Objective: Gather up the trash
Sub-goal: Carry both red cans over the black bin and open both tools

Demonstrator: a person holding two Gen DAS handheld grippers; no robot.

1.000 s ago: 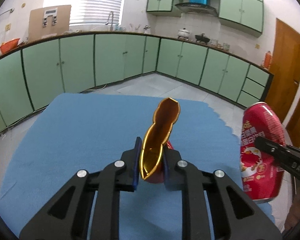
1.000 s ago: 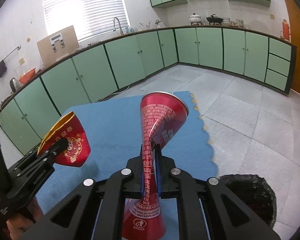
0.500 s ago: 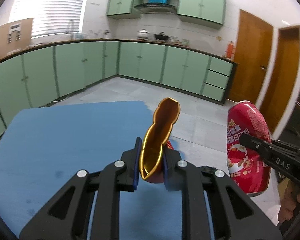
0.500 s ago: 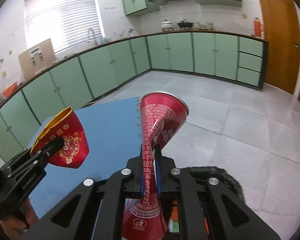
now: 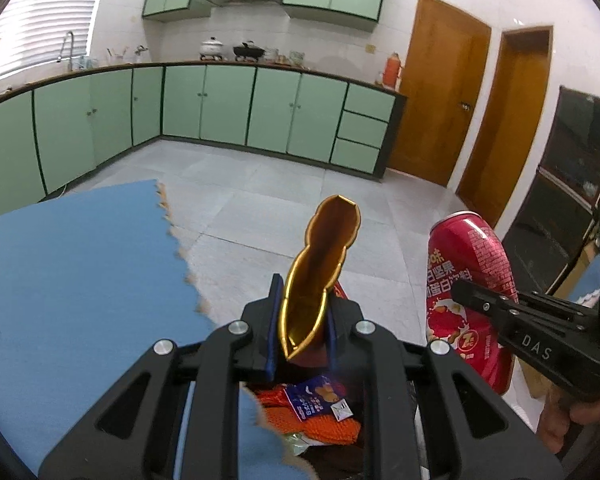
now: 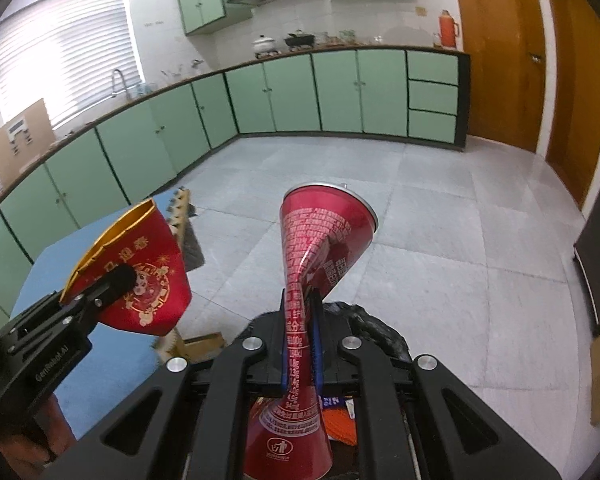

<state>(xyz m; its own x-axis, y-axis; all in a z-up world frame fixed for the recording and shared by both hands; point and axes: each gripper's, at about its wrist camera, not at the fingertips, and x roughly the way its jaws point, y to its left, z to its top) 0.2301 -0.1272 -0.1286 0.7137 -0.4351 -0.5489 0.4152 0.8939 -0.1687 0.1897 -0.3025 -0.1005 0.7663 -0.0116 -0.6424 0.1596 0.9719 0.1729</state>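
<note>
My left gripper [image 5: 302, 330] is shut on a squashed red paper cup with a gold inside [image 5: 320, 268], held upright in the air; it also shows in the right wrist view [image 6: 140, 280]. My right gripper [image 6: 300, 344] is shut on a crushed red drink can [image 6: 316, 248], pinched flat at its middle; the can shows in the left wrist view [image 5: 466, 292] to the right of the cup. Both are held over a black trash bag [image 6: 372, 328] with orange and blue wrappers [image 5: 316, 404] inside.
The blue foam mat [image 5: 80, 288] lies to the left with a jagged edge. The grey tiled floor [image 6: 440, 240] spreads ahead. Green cabinets [image 5: 228, 108] line the walls, wooden doors [image 5: 440, 100] stand at the right, and a dark cabinet [image 5: 572, 184] is at the far right.
Both grippers have swung right off the blue mat, carrying the cup and the can. The trash bag with wrappers has come into view beneath them.
</note>
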